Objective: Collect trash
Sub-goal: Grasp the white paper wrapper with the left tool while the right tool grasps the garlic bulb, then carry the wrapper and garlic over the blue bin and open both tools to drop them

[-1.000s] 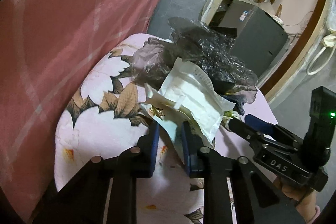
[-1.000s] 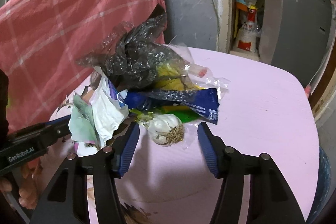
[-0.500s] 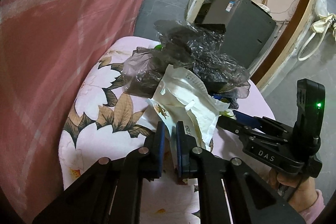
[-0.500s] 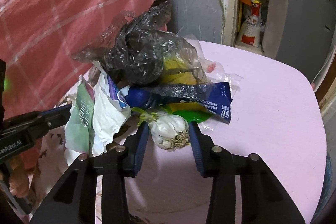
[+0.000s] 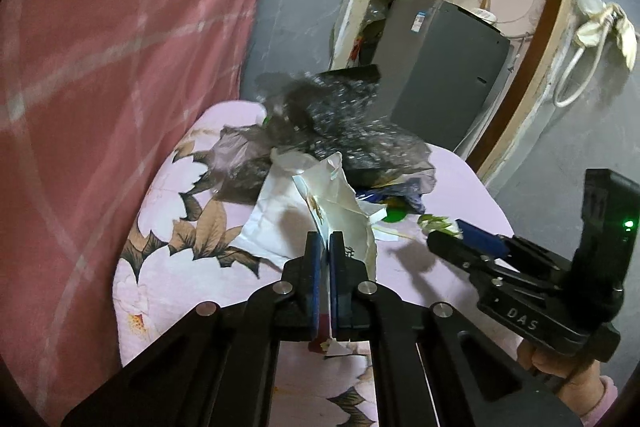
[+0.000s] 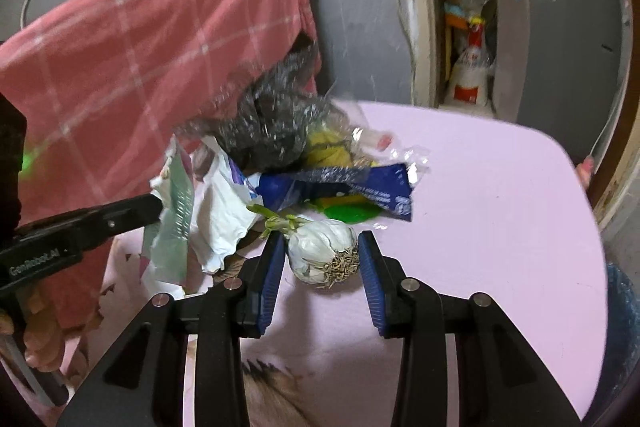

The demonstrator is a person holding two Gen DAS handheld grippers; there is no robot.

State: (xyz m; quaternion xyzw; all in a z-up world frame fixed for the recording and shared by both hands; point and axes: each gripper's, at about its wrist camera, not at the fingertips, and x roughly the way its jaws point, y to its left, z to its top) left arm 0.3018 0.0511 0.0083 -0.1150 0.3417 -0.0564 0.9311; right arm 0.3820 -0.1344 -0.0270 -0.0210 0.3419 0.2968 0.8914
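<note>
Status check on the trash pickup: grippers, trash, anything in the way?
Left gripper shut on white wrapper. Right gripper shut on garlic. Trash pile on table; nothing blocking.

The left gripper (image 5: pixel 325 241) points downward, its blue pads clamped together on a sheet of paper (image 5: pixel 344 203). The right gripper (image 6: pixel 322 247) also tilts down, its pads apparently pressing a garlic bulb (image 6: pixel 322 253) from both sides. A hand (image 5: pixel 568 379) grips the right gripper's handle.
</note>
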